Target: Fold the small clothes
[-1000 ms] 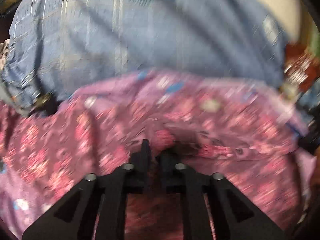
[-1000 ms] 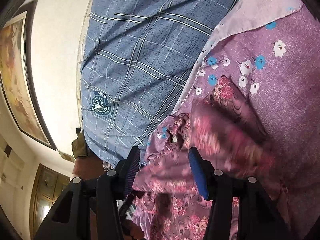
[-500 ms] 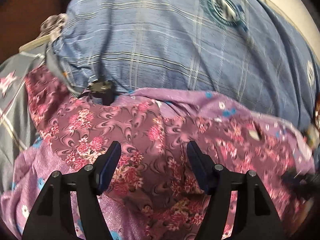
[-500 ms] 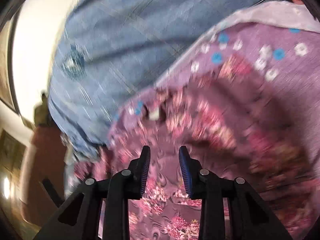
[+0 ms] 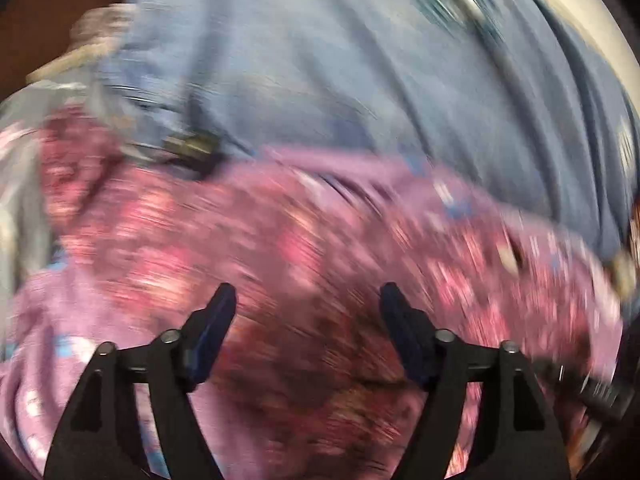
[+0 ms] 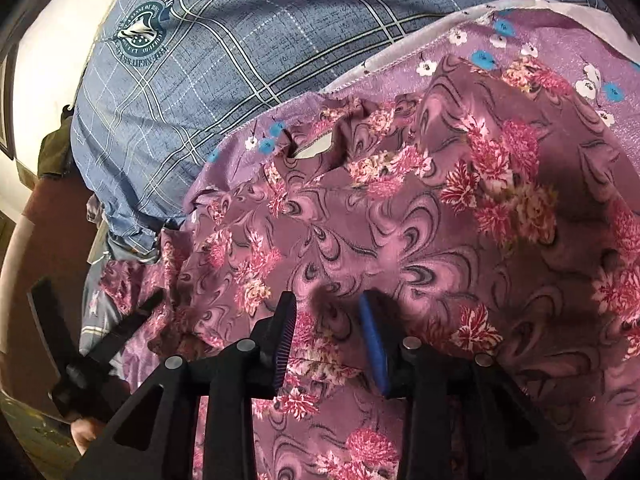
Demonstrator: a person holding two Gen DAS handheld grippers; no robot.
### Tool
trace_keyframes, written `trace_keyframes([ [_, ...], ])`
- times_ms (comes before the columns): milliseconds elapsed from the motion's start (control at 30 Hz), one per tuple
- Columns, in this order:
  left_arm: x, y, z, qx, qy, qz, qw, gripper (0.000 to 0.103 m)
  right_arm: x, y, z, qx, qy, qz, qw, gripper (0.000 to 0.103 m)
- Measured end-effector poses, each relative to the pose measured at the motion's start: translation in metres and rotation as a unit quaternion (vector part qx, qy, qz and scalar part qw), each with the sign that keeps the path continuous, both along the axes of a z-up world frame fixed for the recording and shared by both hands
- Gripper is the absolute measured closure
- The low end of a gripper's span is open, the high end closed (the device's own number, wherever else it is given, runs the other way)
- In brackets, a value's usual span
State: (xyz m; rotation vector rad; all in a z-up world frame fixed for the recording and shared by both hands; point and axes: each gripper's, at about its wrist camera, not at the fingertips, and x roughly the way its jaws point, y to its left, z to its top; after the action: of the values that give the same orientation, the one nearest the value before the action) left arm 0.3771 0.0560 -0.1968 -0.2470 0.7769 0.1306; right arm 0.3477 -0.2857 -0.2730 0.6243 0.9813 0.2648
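Observation:
A dark purple garment with pink flowers [image 6: 420, 240] lies spread on a lighter purple cloth with small white and blue flowers [image 6: 500, 36]. My right gripper [image 6: 328, 320] hovers low over the garment's near part, jaws open a moderate gap, nothing between them. My left gripper [image 5: 306, 312] is wide open and empty over the same garment [image 5: 280, 248]; that view is motion-blurred. The left gripper also shows in the right wrist view [image 6: 100, 340] at the garment's left edge.
A blue plaid bed sheet [image 6: 240, 48] with a printed crest covers the bed behind the garment; it also shows in the left wrist view [image 5: 340, 80]. A white wall [image 6: 44, 52] and brown furniture [image 6: 24, 280] stand at the left.
My left gripper let go of the garment and opened wide, then kept moving. My right gripper narrowed, shifted over the flattened garment and reopened somewhat.

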Motion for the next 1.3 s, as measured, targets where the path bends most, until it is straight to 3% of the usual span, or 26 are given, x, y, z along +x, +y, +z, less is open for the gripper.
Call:
trace_keyframes([
  [100,-0.009,0.052,0.01,-0.018,-0.024,0.089,0.9955,0.015,0.001,-0.004,0.0,0.007,0.001,-0.003,1.0,0.068],
  [167,-0.009,0.088,0.005,-0.045,-0.01,0.125,0.9911,0.015,0.003,0.001,0.002,-0.005,-0.003,-0.002,1.0,0.068],
  [300,-0.011,0.157,-0.023,-0.136,0.021,0.199,0.9703,0.015,0.004,0.012,0.004,-0.03,-0.012,0.004,0.999,0.068],
  [400,-0.008,0.19,-0.042,-0.227,0.022,0.19,0.955,0.015,0.006,0.013,0.003,-0.03,-0.014,0.007,0.999,0.068],
  [467,-0.004,0.205,-0.051,-0.266,0.018,0.181,0.9468,0.015,0.006,0.012,0.003,-0.027,-0.014,0.01,0.999,0.068],
  [633,0.001,0.209,-0.07,-0.289,0.025,0.172,0.9413,0.015,0.007,0.011,0.003,-0.029,-0.012,0.013,0.999,0.068],
  [867,0.015,0.218,-0.077,-0.339,-0.006,0.17,0.9252,0.016,0.007,0.012,0.003,-0.029,-0.015,0.017,0.999,0.068],
  [967,0.021,0.219,-0.076,-0.342,-0.017,0.17,0.9239,0.017,0.007,0.012,0.002,-0.029,-0.019,0.022,0.999,0.068],
  [1033,0.025,0.218,-0.074,-0.337,-0.034,0.165,0.9264,0.026,0.007,0.012,0.002,-0.029,-0.021,0.024,0.999,0.068],
  [1200,0.03,0.214,-0.064,-0.271,-0.043,0.159,0.9484,0.09,0.006,0.014,0.004,-0.043,-0.024,0.027,0.998,0.071],
  [1267,0.027,0.212,-0.057,-0.239,-0.043,0.161,0.9566,0.1,0.006,0.014,0.004,-0.046,-0.024,0.028,0.998,0.073],
  [1300,0.027,0.209,-0.052,-0.222,-0.044,0.159,0.9609,0.1,0.006,0.014,0.004,-0.046,-0.023,0.028,0.998,0.073],
])
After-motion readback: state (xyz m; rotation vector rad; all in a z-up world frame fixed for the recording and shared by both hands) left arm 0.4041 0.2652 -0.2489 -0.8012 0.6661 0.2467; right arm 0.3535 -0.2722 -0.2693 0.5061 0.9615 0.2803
